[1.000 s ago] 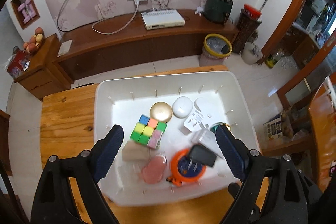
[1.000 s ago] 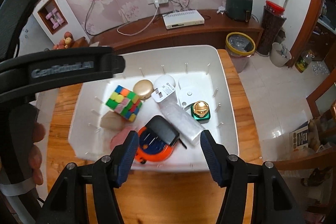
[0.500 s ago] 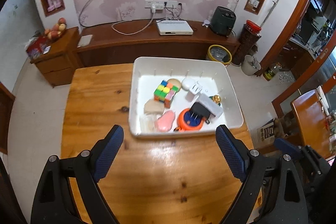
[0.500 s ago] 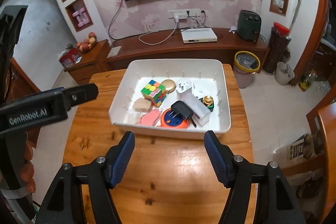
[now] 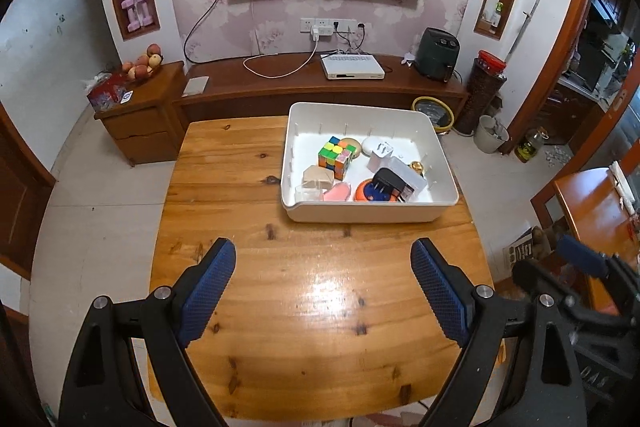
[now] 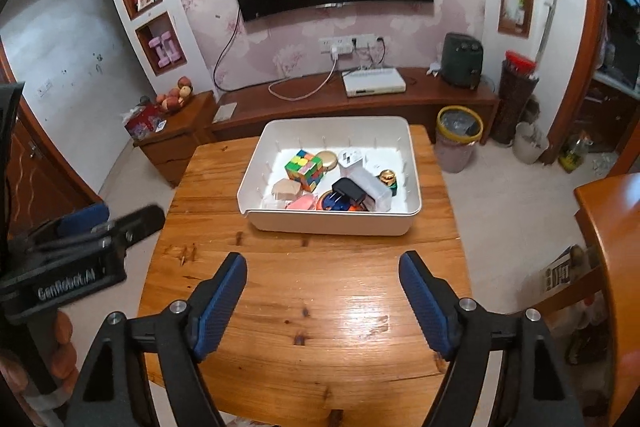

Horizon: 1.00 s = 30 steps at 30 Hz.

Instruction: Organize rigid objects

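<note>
A wooden desk point(image 5: 280, 307) fills the lower half of both views. On its far right part stands a white bin point(image 5: 368, 213), its near wall facing the cameras and its far rim close to the desk's back edge.

Both grippers hang over the near part of the desk, well apart from the bin. The left gripper point(image 5: 323, 291) has its blue-padded fingers point(image 5: 206, 291) spread wide with nothing between them. The right gripper point(image 6: 323, 301) is likewise spread wide and holds nothing. The left gripper's body also shows at the left edge of the right wrist view, off the desk's left side.

All the small things lie inside the bin. A colourful puzzle cube point(image 5: 337, 155) sits toward the back left, with a gold round case point(image 6: 326, 159) just behind it. A white plug adapter point(image 6: 351, 159) stands to the right of that case. A clear plastic box point(image 6: 374, 189) lies slanted in the middle right, and a black charger point(image 6: 349, 191) rests on an orange tape measure point(image 5: 370, 191) at the front. A tan block point(image 5: 318, 177) and a pink piece point(image 5: 335, 193) lie in the front left. A small green and gold jar point(image 6: 388, 179) stands near the right wall.
</note>
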Tool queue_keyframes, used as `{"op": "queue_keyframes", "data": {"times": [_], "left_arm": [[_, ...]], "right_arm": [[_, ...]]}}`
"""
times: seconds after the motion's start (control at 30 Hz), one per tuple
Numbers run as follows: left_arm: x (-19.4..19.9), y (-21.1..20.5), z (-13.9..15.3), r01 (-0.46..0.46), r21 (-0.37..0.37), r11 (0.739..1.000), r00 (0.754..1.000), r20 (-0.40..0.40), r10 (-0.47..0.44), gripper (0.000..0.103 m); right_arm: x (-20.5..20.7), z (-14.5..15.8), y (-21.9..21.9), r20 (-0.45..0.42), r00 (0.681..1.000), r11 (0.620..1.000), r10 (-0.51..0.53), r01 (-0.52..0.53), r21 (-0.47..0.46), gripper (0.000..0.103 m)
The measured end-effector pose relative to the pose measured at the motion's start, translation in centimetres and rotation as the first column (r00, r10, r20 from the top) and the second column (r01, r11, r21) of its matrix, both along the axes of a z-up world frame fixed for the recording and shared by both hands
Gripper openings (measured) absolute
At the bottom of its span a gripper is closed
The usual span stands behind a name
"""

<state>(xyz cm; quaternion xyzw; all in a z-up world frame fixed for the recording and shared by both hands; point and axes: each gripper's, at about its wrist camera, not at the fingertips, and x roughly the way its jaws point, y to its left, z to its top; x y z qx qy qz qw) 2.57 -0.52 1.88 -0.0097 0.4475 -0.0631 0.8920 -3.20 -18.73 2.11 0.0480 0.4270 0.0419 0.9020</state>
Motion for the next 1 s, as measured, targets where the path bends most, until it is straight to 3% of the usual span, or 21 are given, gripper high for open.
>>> {"op": "queue_keyframes", "data": {"times": [0.43, 1.0], "left_arm": [[-4.6, -0.5, 0.0, -0.023, 0.016, 1.000, 1.000, 0.022, 0.022, 0.091], [-5.7, 0.0, -1.0, -0.091, 0.032, 0.995, 0.996, -0.006, 0.091, 0.091]], "right_arm": [[-3.9, 1.4, -0.3, 0.018, 1.000, 1.000, -0.008, 0.008, -0.017, 0.080], [-4.7, 1.1, -0.8, 0.017, 1.000, 1.000, 0.021, -0.021, -0.016, 0.080]]}}
